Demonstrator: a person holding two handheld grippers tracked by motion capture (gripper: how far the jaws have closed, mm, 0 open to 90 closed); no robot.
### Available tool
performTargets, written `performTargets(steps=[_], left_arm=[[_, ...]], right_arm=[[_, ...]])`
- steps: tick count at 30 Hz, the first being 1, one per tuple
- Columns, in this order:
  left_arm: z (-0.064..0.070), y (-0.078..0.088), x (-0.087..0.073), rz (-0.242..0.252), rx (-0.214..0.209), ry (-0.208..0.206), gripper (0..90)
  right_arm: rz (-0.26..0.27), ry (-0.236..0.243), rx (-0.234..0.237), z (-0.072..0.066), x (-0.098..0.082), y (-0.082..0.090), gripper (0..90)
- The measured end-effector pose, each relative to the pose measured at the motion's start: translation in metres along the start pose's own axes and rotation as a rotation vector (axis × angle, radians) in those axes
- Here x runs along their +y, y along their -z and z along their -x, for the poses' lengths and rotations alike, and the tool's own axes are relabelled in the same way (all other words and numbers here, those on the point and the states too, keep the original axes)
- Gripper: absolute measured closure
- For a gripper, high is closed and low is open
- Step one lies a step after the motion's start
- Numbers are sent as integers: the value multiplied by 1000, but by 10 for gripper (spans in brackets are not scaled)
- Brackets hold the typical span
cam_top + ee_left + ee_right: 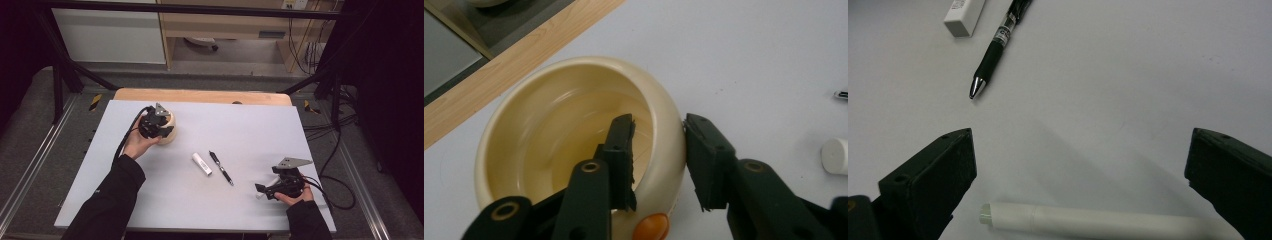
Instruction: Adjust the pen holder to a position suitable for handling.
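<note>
cream bowl [574, 125] wall sits between the left hand-held gripper [659, 150] jaws.

I count one cream bowl [167, 127] on the table [250, 130], and it is my landmark. To the right of the bowl I log one white eraser [201, 163] and one black pen [221, 168] beside each other, then one white cylinder [1098, 222] farthest from the bowl. I tally two grippers: left gripper [659, 155] at the bowl's rim, right gripper [1080, 172] over the cylinder.
</note>
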State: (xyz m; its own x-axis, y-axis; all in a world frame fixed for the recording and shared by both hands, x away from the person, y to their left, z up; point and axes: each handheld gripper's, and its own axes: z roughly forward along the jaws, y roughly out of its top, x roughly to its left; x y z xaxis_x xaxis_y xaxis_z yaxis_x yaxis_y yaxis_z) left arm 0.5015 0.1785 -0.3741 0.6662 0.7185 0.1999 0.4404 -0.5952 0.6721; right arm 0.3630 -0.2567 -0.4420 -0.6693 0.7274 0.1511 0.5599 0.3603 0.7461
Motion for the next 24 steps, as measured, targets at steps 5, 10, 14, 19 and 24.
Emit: performTargets(steps=[5, 10, 14, 19, 24], left_arm=[[1, 2, -1, -4, -11, -10, 712], [4, 3, -2, -8, -15, -27, 735], [4, 5, -3, -10, -16, -34, 736], [4, 10, -5, -10, -32, -40, 739], [6, 21, -4, 20, -64, -42, 741]], right_arm=[[-1, 2, 0, 0, 0, 0, 8], [-1, 2, 0, 0, 0, 0, 8], [-1, 1, 1, 0, 0, 0, 8], [-1, 3, 1, 0, 0, 0, 8], [-1, 3, 1, 0, 0, 0, 8]])
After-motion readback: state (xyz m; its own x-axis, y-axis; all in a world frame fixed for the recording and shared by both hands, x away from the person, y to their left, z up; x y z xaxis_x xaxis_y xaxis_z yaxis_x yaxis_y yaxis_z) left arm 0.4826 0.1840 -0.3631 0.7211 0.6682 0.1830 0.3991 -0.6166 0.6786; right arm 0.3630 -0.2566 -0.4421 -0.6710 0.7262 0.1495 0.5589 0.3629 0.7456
